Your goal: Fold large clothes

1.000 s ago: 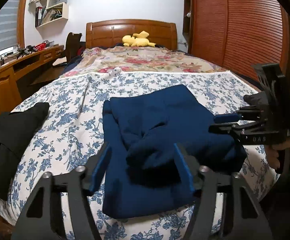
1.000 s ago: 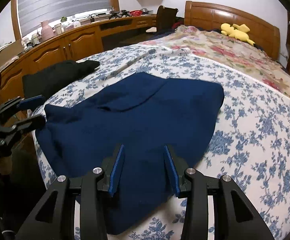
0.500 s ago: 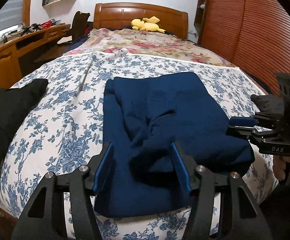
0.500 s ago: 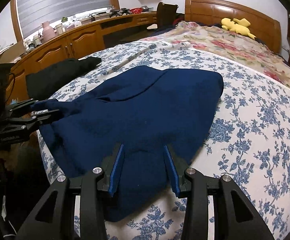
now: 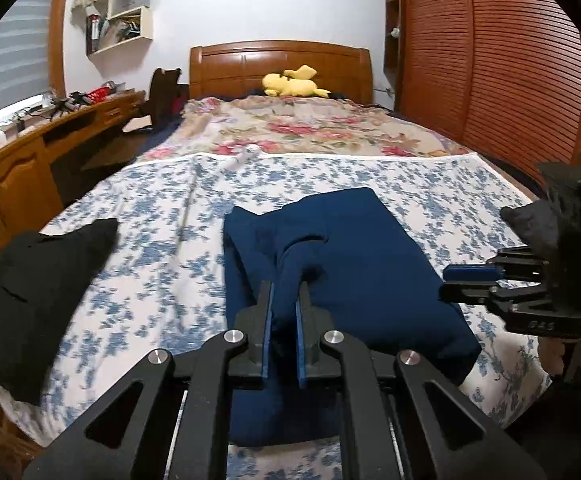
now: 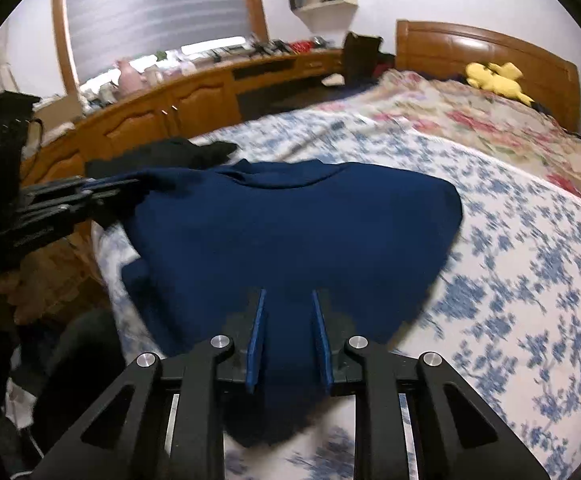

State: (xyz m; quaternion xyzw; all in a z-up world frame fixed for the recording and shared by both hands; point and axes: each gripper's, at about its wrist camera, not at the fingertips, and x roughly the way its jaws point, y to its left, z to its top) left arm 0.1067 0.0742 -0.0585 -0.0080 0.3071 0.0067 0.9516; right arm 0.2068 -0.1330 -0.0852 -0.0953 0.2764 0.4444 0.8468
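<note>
Step in hand: gripping the near edge of the navy garment [image 5: 354, 248] ahead of the next fold. Garment position: partly folded, lying on the blue-flowered bedspread [image 5: 162, 240] at the near end of the bed, near hem reaching the bed's edge. Left gripper [image 5: 284, 308]: jaws closing, nearly together, clamped on a raised ridge of navy cloth at the garment's near left part; cloth drawn up into a peak between the pads. Right gripper [image 6: 288, 332]: jaws closing with navy cloth between them at the near right edge; blue pads still a little apart, pressure on the cloth not confirmed. Next move, by judgement: finish the right-hand closure, then lift both gripped points together and carry the near edge toward the far edge, keeping the two sides level so the fold lands square. Risk: only the top layer caught on the left, leaving the lower layer behind. Hidden or unclear: garment type, sleeves and collar not distinguishable in the folds; number of layers in each grip not visible; near hem concealed under the gripper frames; right wrist view blurred. Black garment [image 5: 22, 280] lying to the left, well apart, cut off by the frame.
</note>
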